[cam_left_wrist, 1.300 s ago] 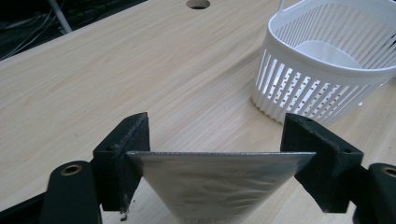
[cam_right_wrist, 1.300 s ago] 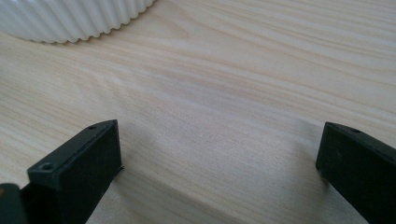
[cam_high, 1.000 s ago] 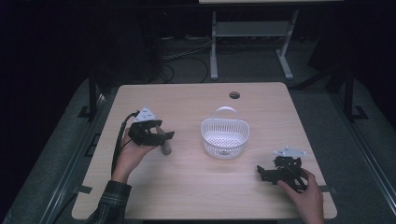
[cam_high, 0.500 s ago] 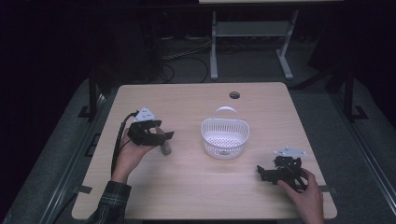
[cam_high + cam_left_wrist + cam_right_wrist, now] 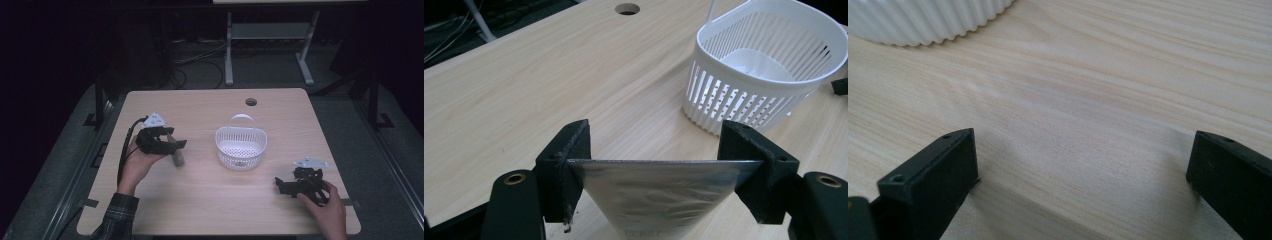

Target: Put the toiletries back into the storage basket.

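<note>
Two grippers: right gripper (image 5: 279,182) near right, jaws wide apart, empty, low over the table (image 5: 210,210).
Left gripper (image 5: 179,146): clamped on a silver foil pouch (image 5: 659,192), held by its sides.
Basket (image 5: 241,147): right of the pouch, slightly farther; left hand nearer.

a crinkled, shiny foil pouch (image 5: 659,195), a glossy white plastic basket (image 5: 769,65), a matt pale wood-grain table (image 5: 549,85).

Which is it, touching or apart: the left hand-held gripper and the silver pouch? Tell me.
Touching. In the left gripper view, the left hand-held gripper has both jaws pressed against the side edges of the silver pouch, which spans the space between them with no gap.
</note>
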Demonstrator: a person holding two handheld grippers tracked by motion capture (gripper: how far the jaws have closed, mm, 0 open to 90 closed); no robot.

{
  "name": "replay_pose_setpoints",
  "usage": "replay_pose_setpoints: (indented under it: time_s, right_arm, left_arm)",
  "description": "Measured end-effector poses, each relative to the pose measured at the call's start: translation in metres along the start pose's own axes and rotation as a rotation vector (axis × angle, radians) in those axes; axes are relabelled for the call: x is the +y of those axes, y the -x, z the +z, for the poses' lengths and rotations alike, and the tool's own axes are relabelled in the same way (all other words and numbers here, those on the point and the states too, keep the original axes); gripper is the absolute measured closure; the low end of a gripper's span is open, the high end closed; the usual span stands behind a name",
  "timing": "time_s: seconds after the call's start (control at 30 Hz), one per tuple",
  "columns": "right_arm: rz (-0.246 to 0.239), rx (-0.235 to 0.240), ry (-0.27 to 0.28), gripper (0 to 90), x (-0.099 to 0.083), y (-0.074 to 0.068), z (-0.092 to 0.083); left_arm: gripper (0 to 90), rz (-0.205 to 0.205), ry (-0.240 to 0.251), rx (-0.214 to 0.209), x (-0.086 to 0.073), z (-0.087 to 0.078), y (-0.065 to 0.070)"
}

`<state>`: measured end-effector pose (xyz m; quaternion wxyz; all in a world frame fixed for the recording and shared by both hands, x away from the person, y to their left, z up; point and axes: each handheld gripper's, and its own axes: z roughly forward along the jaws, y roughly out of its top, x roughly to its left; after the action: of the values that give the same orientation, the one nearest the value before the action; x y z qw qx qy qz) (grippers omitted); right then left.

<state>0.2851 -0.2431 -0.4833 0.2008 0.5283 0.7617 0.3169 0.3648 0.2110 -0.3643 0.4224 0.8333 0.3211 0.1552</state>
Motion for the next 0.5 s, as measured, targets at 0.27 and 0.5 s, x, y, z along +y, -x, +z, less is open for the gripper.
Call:
replay_pose_setpoints:
  time_s: [0.27, 0.5]
  right_arm:
    - [-0.002, -0.002, 0.001, 0.0, 0.0, 0.0, 0.0]
    - [-0.001, -0.002, 0.001, 0.0, 0.0, 0.0, 0.0]
  left_arm:
    - [29.3, 0.011, 0.001, -0.018, 0.01, -0.005, 0.002]
    - [29.3, 0.016, -0.004, -0.031, 0.015, -0.006, 0.003]
